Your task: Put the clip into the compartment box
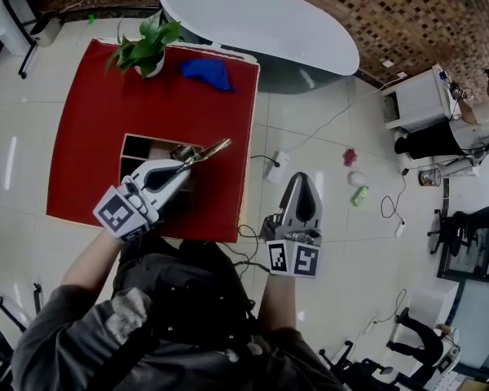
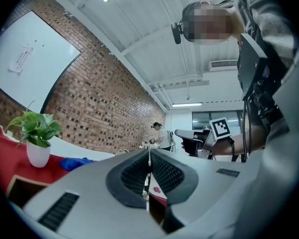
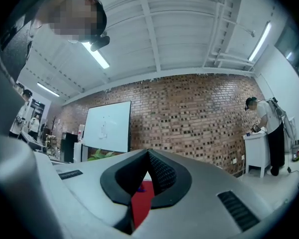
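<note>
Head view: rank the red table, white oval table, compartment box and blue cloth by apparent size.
1. red table
2. white oval table, cut off at the frame's top
3. compartment box, partly hidden
4. blue cloth

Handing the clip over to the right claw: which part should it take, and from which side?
Likely the free tail of the clip, which sticks out past the shut left claw toward the table's right edge. Bring the right claw in from the right, opened first; only that end is bare.
</note>
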The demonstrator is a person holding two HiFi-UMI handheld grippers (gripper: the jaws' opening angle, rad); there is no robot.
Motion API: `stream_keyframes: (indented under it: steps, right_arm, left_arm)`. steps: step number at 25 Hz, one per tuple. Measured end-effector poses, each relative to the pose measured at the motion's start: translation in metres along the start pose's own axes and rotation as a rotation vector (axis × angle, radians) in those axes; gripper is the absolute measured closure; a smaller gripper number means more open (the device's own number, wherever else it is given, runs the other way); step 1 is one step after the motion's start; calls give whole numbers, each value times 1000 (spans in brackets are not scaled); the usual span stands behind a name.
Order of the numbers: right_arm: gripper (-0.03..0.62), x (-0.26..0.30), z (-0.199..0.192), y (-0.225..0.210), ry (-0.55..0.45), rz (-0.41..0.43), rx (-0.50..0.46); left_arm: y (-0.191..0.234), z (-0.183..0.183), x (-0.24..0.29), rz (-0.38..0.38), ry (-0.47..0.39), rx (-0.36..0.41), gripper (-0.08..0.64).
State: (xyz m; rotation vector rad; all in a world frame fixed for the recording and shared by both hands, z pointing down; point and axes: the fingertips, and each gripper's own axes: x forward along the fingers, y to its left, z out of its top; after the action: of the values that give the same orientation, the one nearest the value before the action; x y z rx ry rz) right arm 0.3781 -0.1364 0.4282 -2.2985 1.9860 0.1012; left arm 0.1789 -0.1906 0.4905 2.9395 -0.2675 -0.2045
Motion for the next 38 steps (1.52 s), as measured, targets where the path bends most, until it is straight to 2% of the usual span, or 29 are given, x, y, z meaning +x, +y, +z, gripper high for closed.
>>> stream_keyframes:
  steps: [3, 6, 7, 8, 9, 10, 14, 21, 26, 28, 38]
  right_arm:
    - [592, 3, -1, -3, 5, 21, 18]
    - [592, 7, 0, 2, 6, 37, 26]
    - [594, 8, 0, 5, 7, 42, 28]
    - [592, 10, 1, 9, 8, 47, 30]
    - [592, 12, 2, 13, 9, 53, 32]
    - [592, 14, 3, 16, 9, 58, 33]
    - [592, 20, 9, 24, 9, 69, 38]
    - [592, 23, 16, 45, 2, 95, 40]
    - [594, 27, 35, 63, -11, 106, 41]
    - [594, 25, 42, 70, -13, 111, 35]
    - [594, 10, 60, 100, 3, 156, -52]
  left_arm:
    - [-4, 0, 3, 21, -8, 16, 523]
    - [2, -12, -4, 77, 83, 46, 520]
    - [3, -11, -6, 83, 88, 44, 516]
    - [4, -9, -9, 82, 81, 37, 495]
    - [5, -8, -11, 84, 78, 32, 426]
    - [7, -7, -13, 90, 83, 31, 397]
    - [12, 2, -19, 101, 94, 38, 390]
    - [28, 37, -54, 222, 22, 62, 394]
    - [38, 80, -83, 309, -36, 101, 499]
    - [38, 94, -95, 336, -59, 103, 512]
    - [33, 140, -131, 375, -99, 142, 520]
